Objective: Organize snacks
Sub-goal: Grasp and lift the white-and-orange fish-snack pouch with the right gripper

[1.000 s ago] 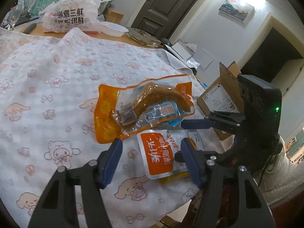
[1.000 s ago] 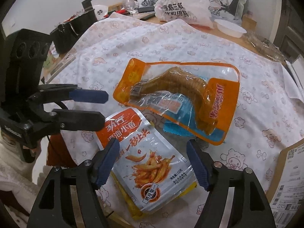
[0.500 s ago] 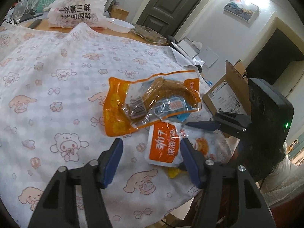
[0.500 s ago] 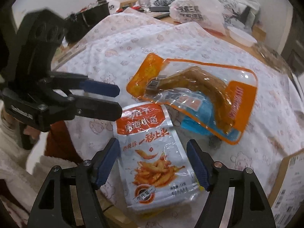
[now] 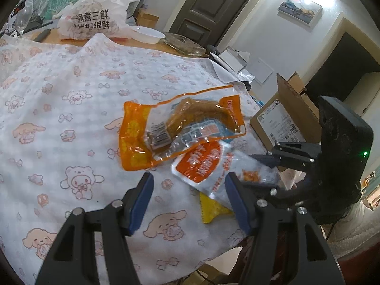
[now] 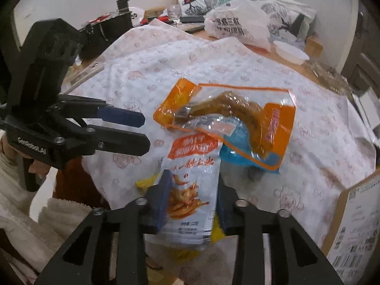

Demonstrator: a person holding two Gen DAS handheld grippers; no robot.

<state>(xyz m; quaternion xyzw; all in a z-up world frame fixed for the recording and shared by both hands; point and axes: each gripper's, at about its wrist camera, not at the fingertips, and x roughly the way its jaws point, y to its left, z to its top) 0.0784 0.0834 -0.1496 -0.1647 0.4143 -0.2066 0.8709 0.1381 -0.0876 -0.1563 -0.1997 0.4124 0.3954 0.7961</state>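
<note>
A white-and-orange fish snack pouch (image 6: 192,166) lies at the near edge of the cartoon-print tablecloth (image 5: 59,95). My right gripper (image 6: 193,190) is closing on it; both blue pads press its sides and the pouch buckles between them. The same pouch (image 5: 204,163) shows in the left wrist view, with the right gripper (image 5: 258,173) on its right end. An orange-and-clear pouch with a brown curved snack (image 5: 180,130) overlaps its far end. A yellow packet (image 5: 211,211) peeks out underneath. My left gripper (image 5: 187,199) hovers open, nothing between its fingers.
A blue packet (image 6: 232,154) lies under the orange pouch. A cardboard box (image 5: 282,123) stands off the table's right edge. At the far end are a white plastic bag (image 5: 92,19), a white bowl (image 5: 147,33), a wine glass (image 5: 22,16) and a black pot (image 6: 111,28).
The right gripper's fingers have come together onto the white-and-orange pouch, which now buckles and tilts up. The left gripper has stayed open and nearly still.
</note>
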